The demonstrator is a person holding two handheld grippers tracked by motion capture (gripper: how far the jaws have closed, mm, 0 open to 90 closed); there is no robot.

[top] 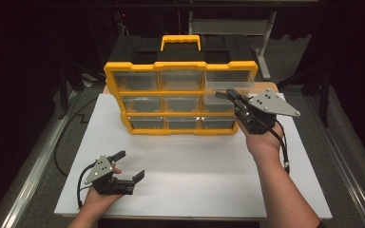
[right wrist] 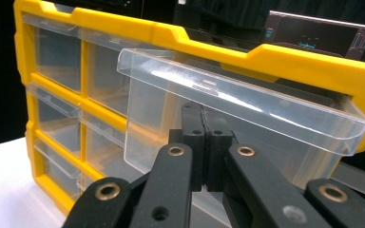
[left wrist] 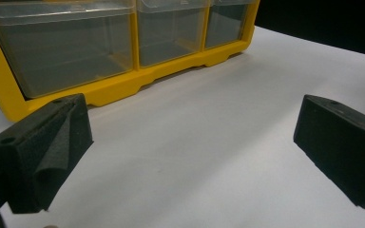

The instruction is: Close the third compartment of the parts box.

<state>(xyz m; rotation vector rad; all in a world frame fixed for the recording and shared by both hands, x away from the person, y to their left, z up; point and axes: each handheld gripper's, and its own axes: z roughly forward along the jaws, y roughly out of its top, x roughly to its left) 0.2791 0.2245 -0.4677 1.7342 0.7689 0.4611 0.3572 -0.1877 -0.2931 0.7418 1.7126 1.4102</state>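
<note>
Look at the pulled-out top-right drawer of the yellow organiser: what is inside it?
Through the clear walls of the drawer nothing can be seen inside. The right gripper, jaws closed together, covers its lower front, so the floor there is hidden.

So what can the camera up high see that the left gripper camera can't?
High view alone: the organizer's yellow handle, the right gripper with shut jaws under the pulled-out top right drawer, and both hands. Left gripper view alone: its open jaws up close. Both: the yellow organizer, its bottom drawers and the white table.
</note>
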